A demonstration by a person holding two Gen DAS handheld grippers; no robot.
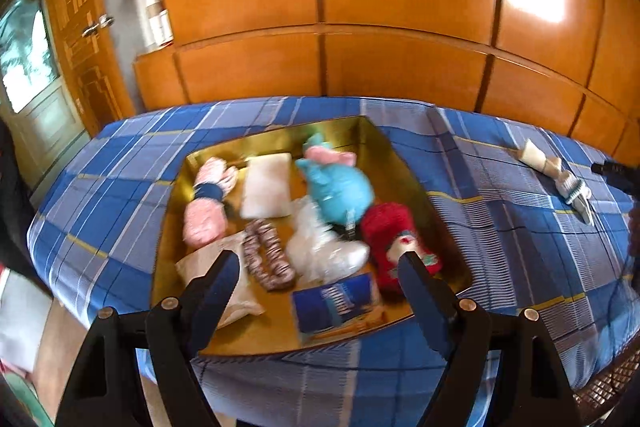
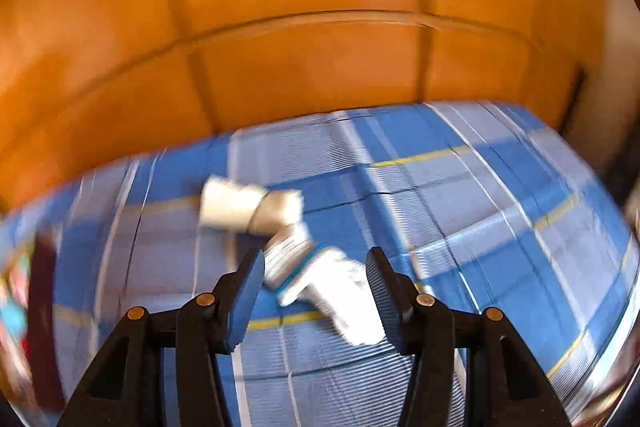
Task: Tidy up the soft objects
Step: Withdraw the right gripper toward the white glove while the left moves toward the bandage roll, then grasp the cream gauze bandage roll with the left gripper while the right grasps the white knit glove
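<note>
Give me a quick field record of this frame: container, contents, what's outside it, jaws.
container: gold tray on blue plaid bedsheet
contents: blue plush toy, red sock, pink socks, striped scrunchie, white pad
outside: pale sock bundle on the sheet
left gripper: jaws open, empty
right gripper: jaws open, over the bundle

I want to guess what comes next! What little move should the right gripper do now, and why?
Probably lower the open right gripper and close on the white socks. They lie alone on the blue bedsheet, between its fingers, while the other soft things already sit in the gold box.
</note>
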